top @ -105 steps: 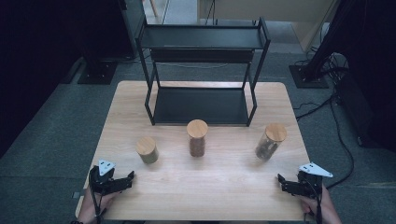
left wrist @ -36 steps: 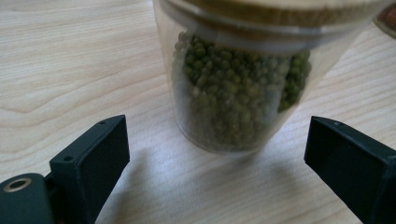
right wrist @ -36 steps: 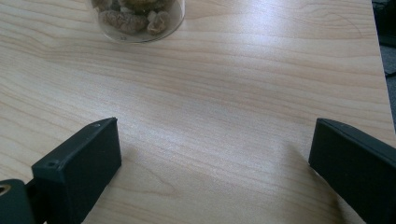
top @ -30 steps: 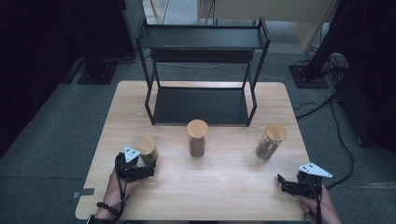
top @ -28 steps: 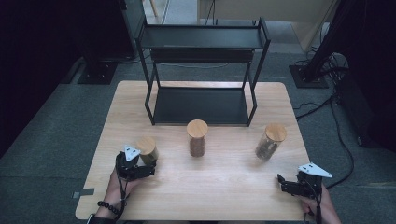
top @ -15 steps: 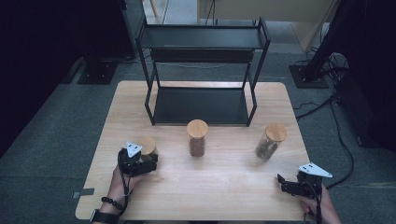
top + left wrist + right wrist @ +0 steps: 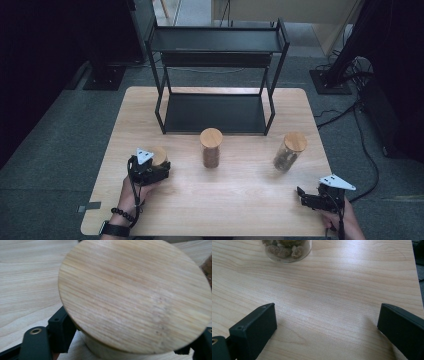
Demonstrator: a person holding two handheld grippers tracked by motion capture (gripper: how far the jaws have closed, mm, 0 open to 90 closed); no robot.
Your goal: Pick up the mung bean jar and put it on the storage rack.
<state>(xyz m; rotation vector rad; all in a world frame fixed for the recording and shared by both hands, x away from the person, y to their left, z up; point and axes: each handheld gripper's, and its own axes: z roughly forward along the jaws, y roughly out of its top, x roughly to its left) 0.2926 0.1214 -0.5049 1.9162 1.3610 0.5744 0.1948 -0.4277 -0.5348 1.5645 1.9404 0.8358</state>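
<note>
Left tongs (image 7: 159, 169) at front-left of table (image 7: 240, 200), jaws just closed in on short jar with wooden lid (image 7: 135, 295), now gripping its body on both sides below lid. Jar upright on table, left of middle jar (image 7: 211, 147). Right tongs (image 7: 306, 196) at front-right corner, jaws spread wide, nothing between them, bare wood under them. Third jar (image 7: 289, 151) near, ahead of right tongs. Black shelf rack (image 7: 215, 45) at back of table.
</note>
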